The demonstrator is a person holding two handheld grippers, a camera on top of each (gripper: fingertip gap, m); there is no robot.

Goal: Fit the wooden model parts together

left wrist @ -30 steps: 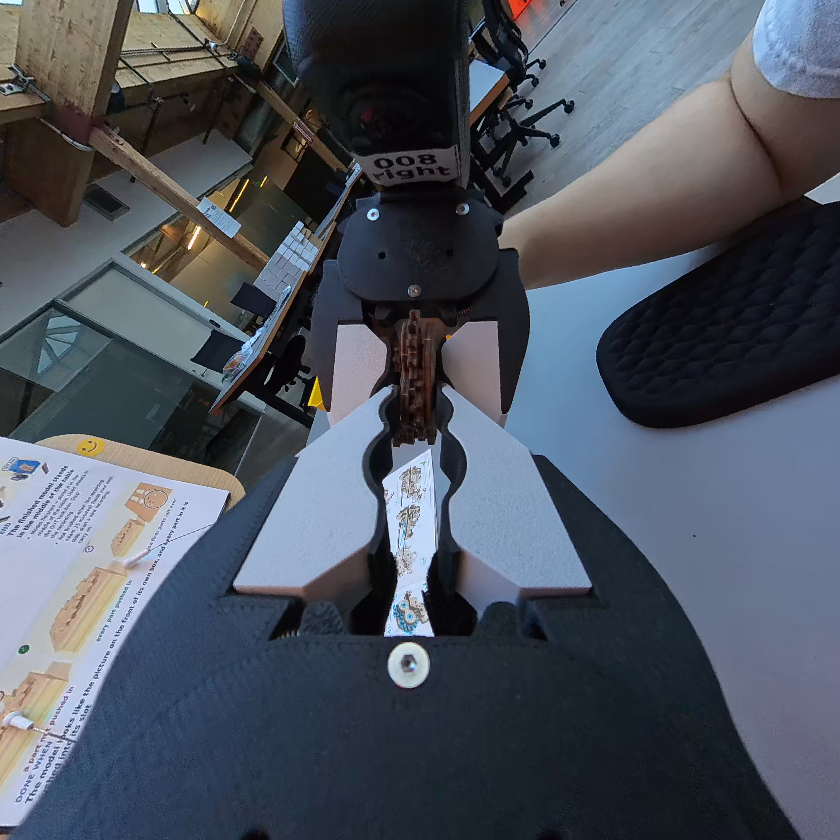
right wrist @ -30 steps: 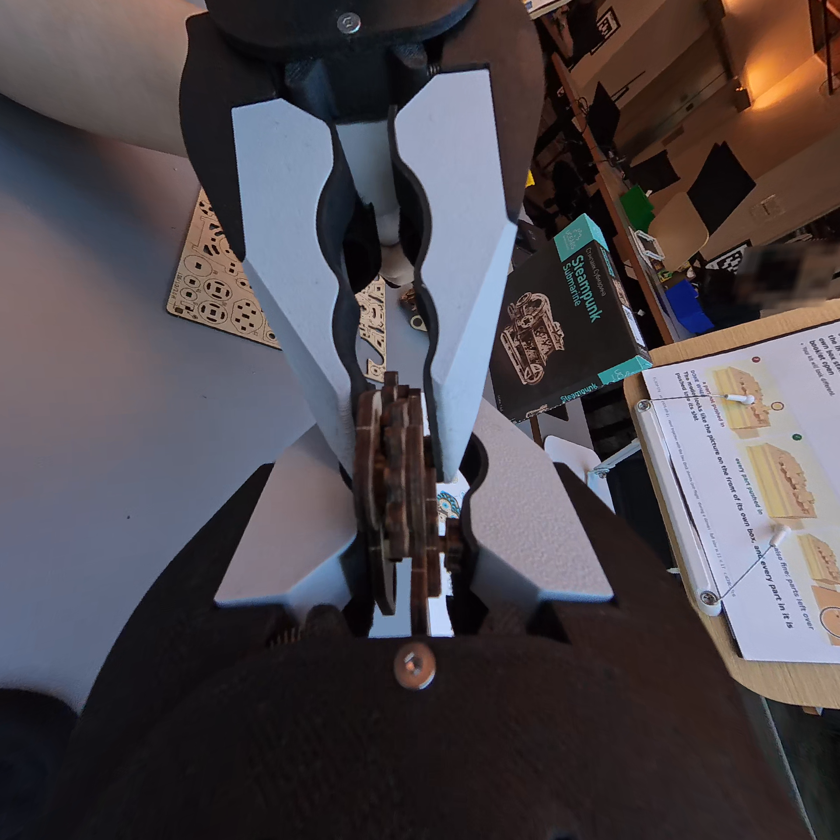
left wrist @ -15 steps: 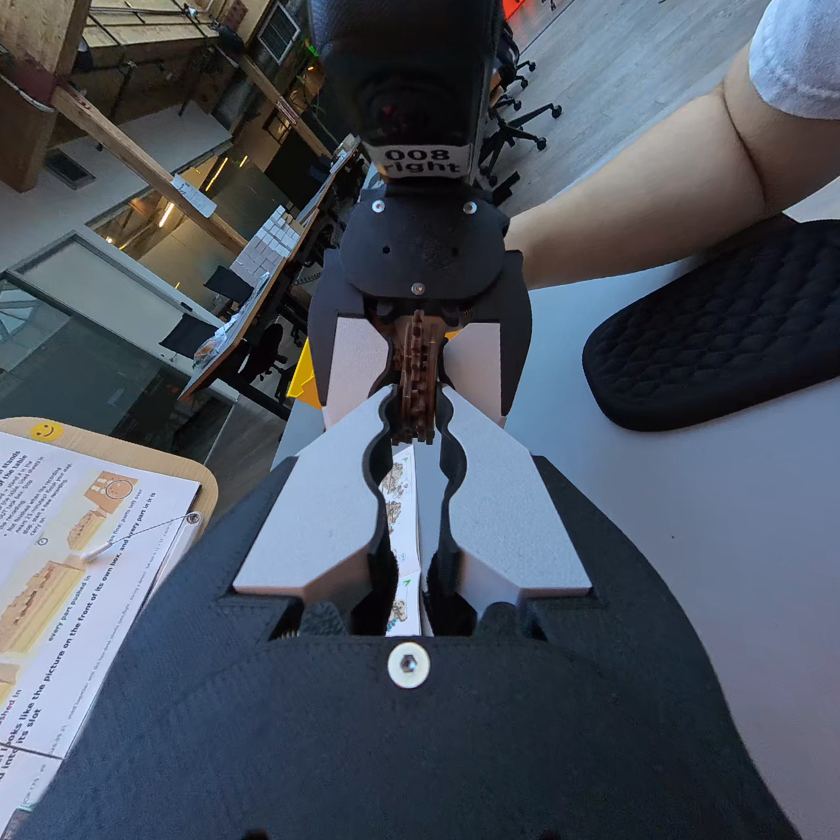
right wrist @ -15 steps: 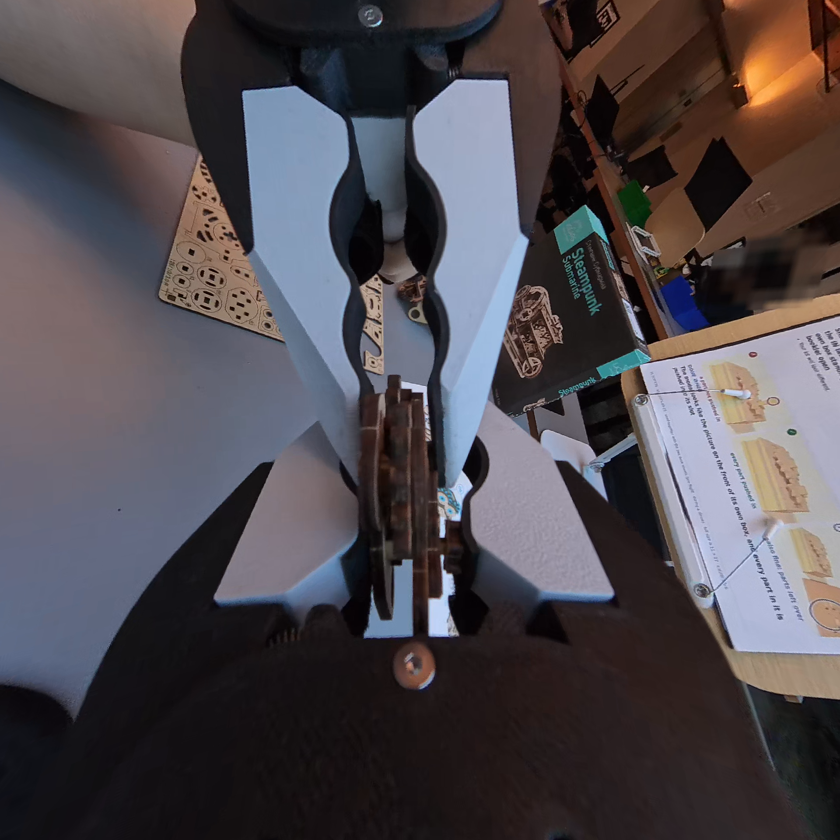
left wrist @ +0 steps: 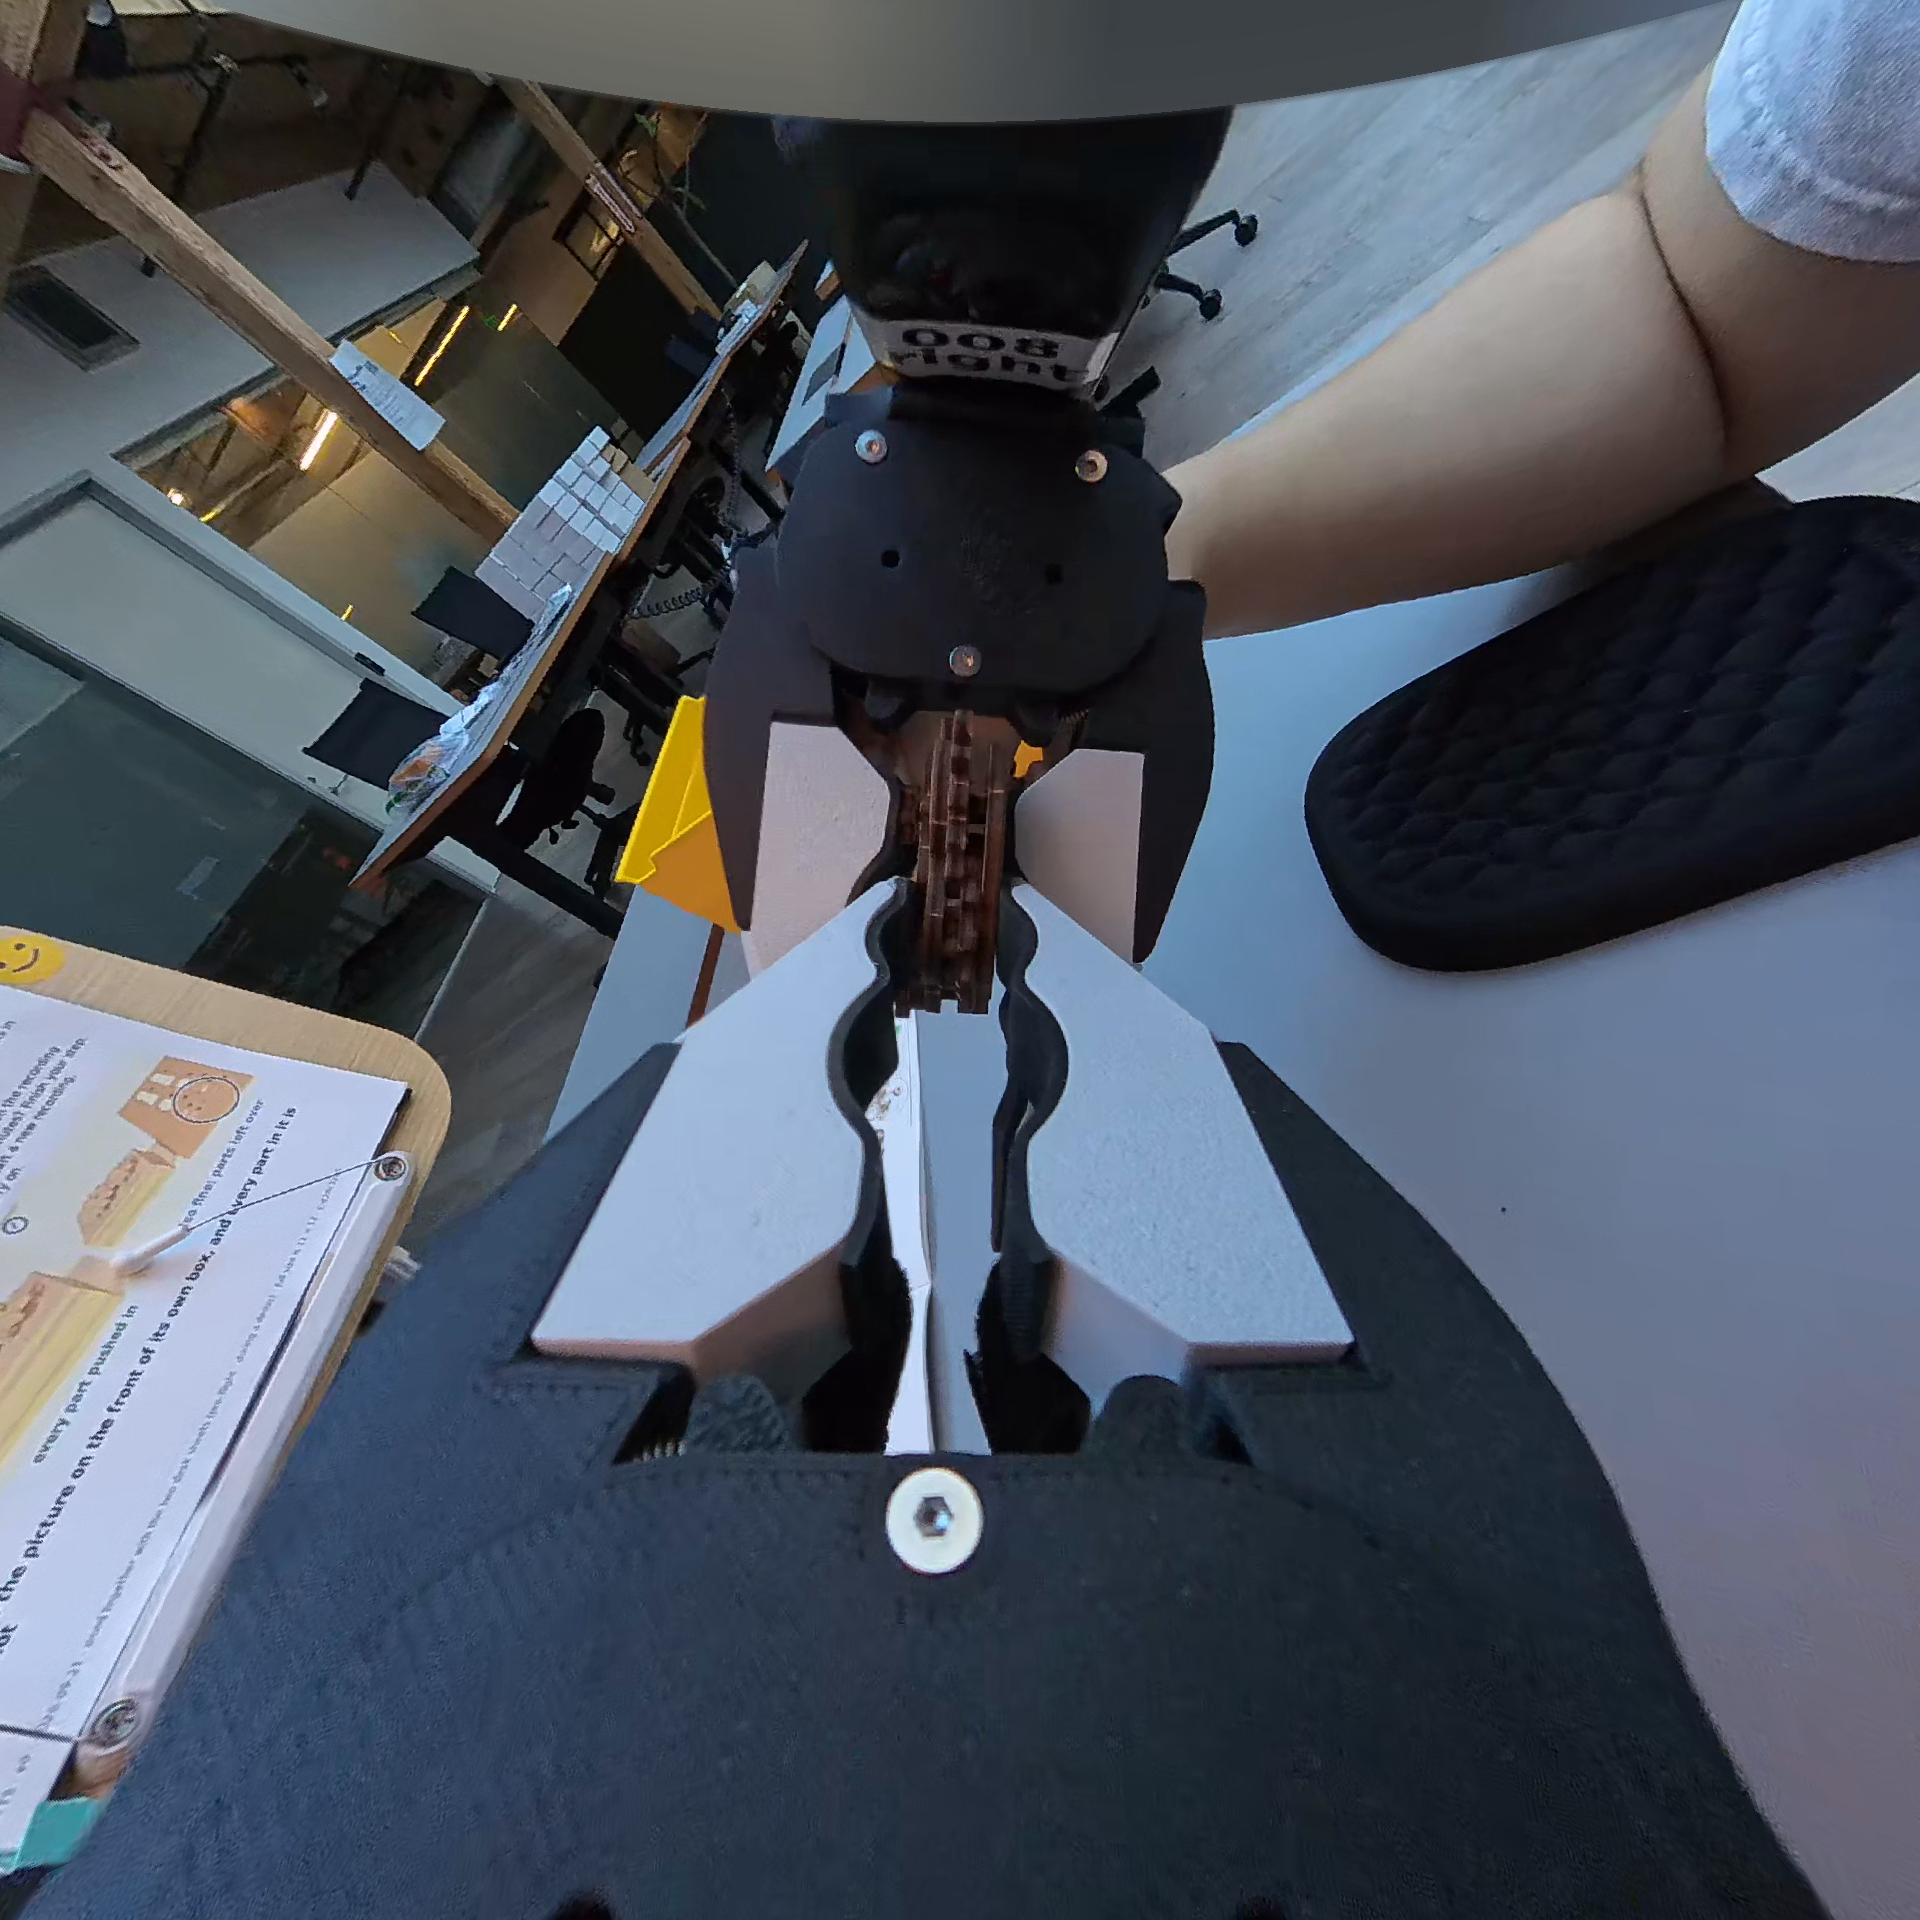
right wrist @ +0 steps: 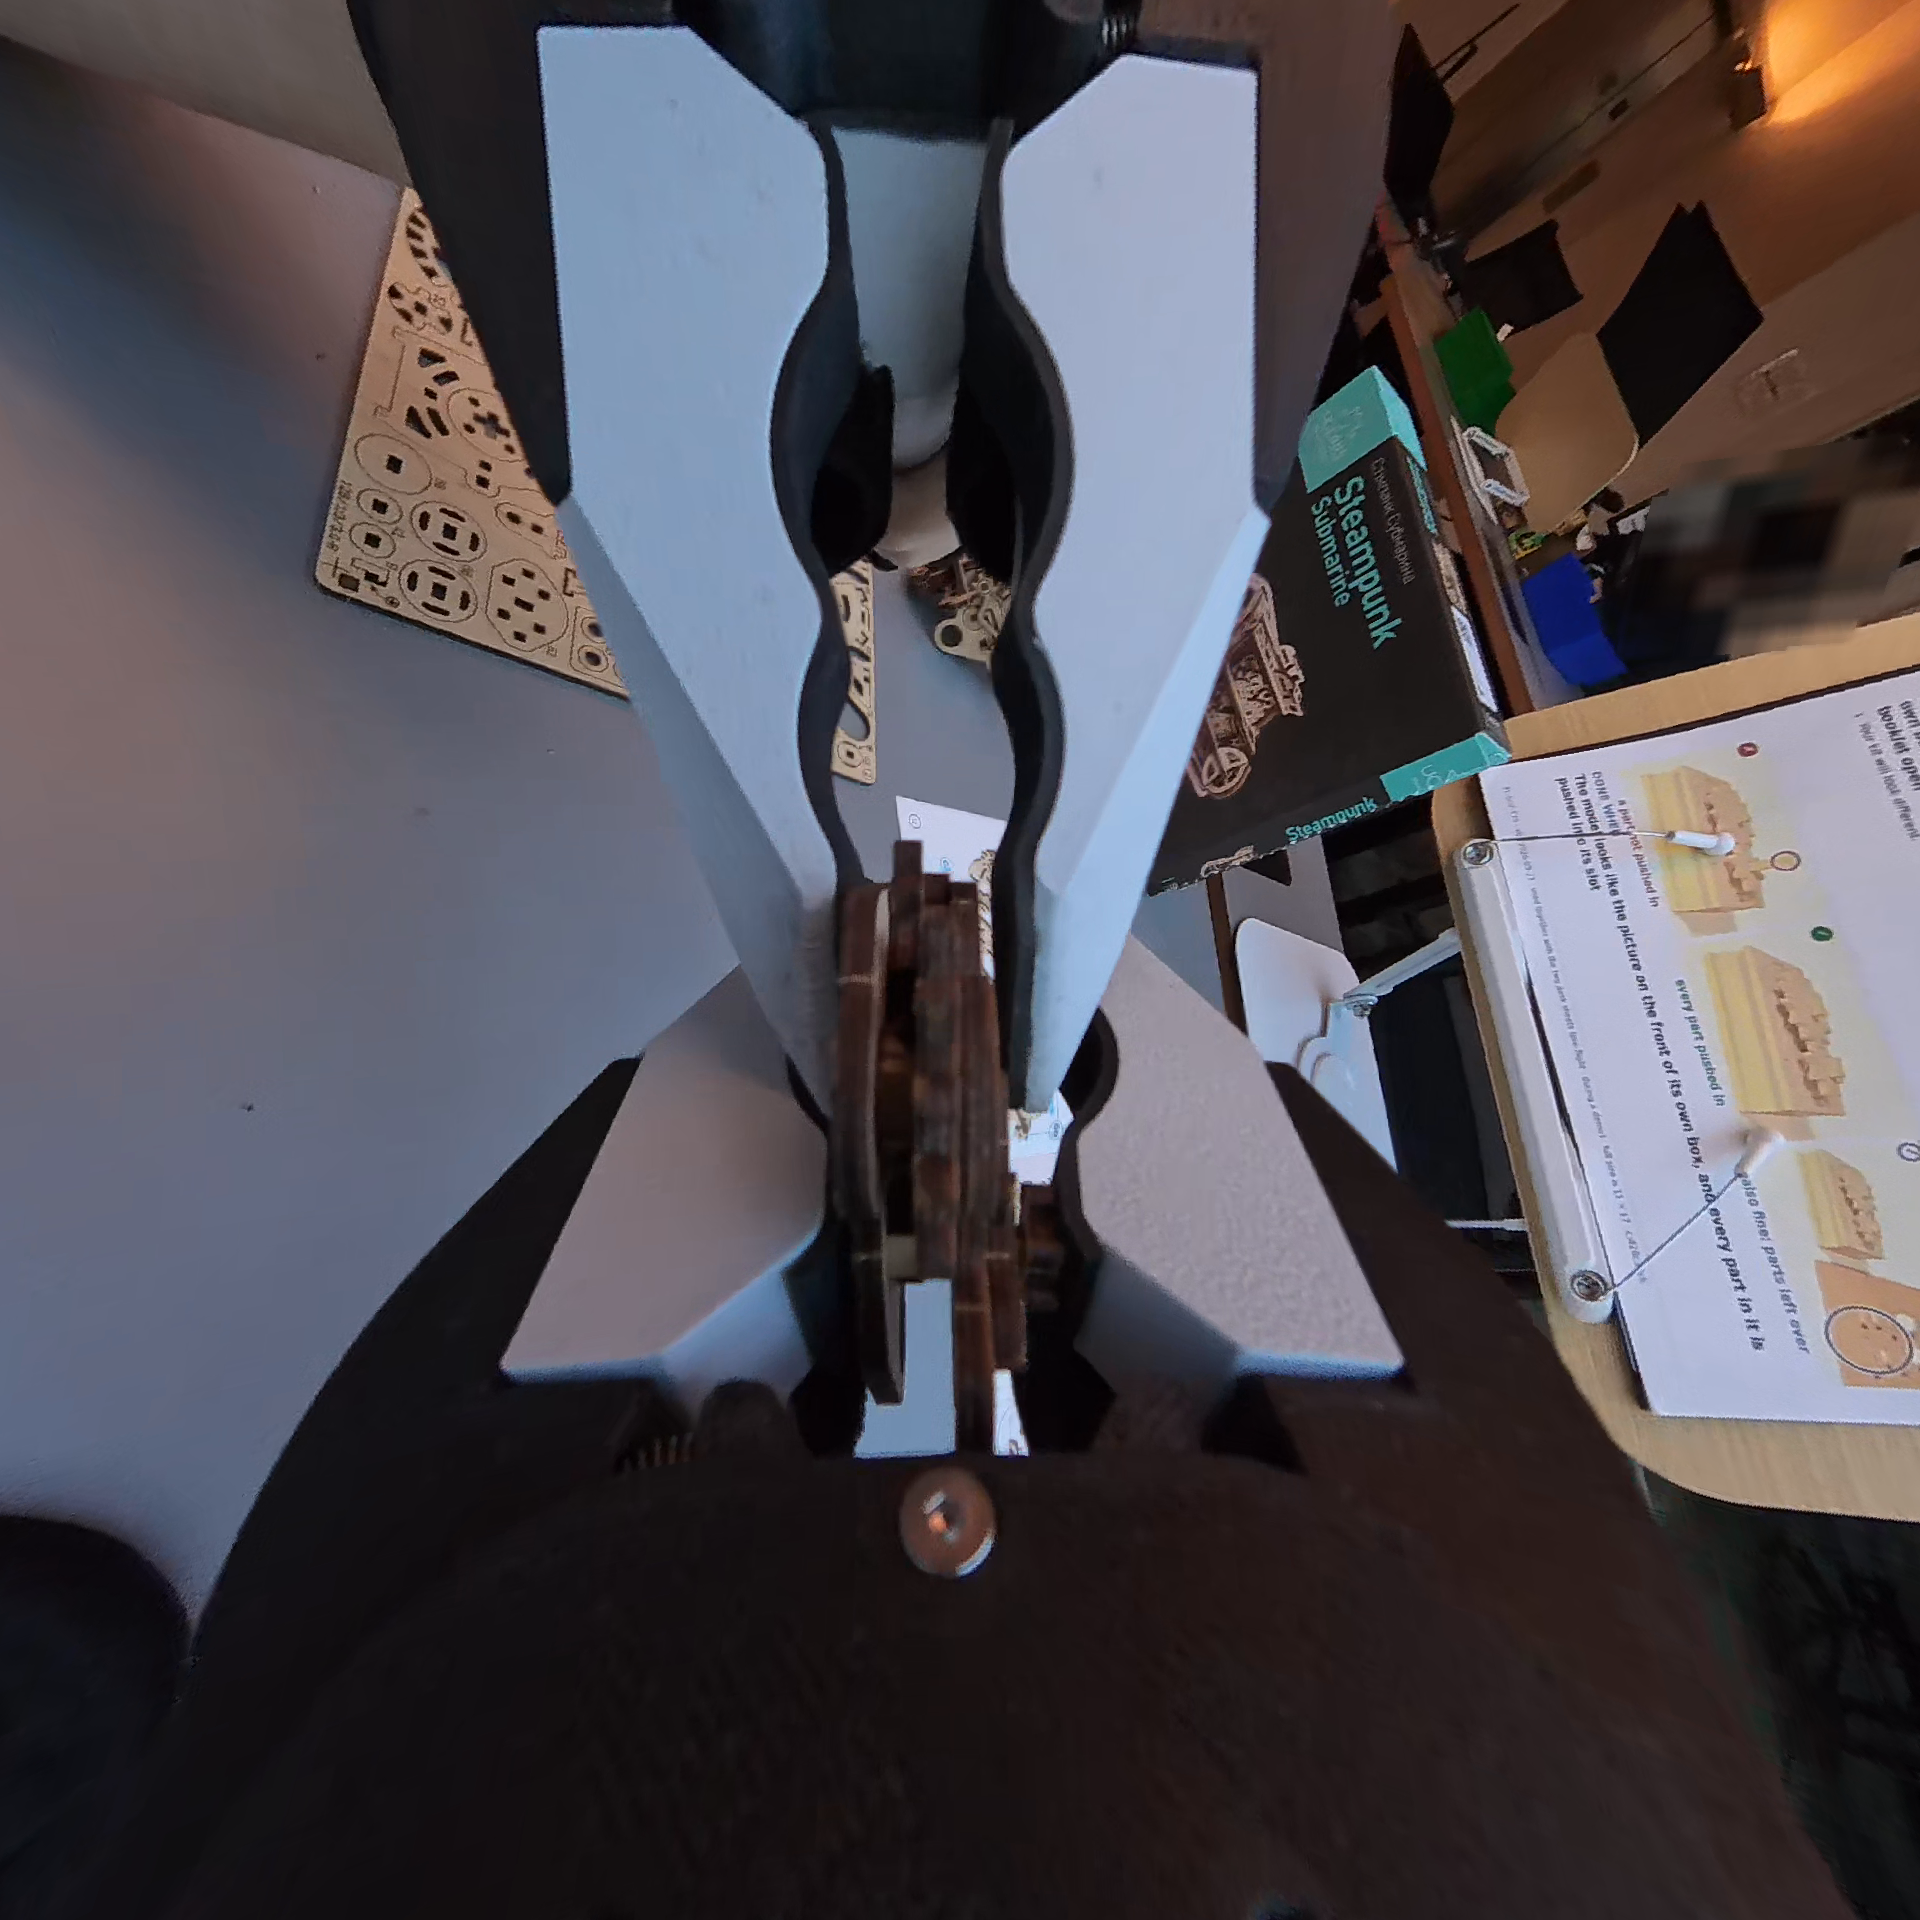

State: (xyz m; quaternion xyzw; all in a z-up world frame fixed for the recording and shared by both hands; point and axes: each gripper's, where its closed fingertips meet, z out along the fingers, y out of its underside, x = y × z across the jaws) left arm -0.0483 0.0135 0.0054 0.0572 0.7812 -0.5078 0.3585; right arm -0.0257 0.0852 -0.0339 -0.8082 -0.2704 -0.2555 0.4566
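Note:
A dark brown wooden gear assembly (left wrist: 948,883) of several stacked toothed discs is held in the air between the two grippers, which face each other tip to tip. My left gripper (left wrist: 948,927) is shut on the assembly's near end. My right gripper (left wrist: 951,831) comes in from the far side, shut on the other end. In the right wrist view the assembly (right wrist: 925,1091) sits deep between my right gripper's (right wrist: 951,1049) fingers. The left gripper (right wrist: 930,1029) reaches down from the top of that view and pinches the assembly. The discs' faces are hidden.
A grey table (left wrist: 1610,1299) lies below, with a black padded mat (left wrist: 1621,727), a laser-cut plywood sheet (right wrist: 447,520), a loose wooden part (right wrist: 966,613), a black model box (right wrist: 1340,665) and a booklet (right wrist: 940,842). An instruction sheet on a wooden board (right wrist: 1714,1039) is at the side. A person's arm (left wrist: 1455,436) is behind the right gripper. The gap from one gripper's tips to the other's is roughly 8 centimeters.
The two grippers have drawn closer together, so the left gripper looms larger in the right wrist view. Both keep their hold on the gear assembly. The left view has tilted slightly.

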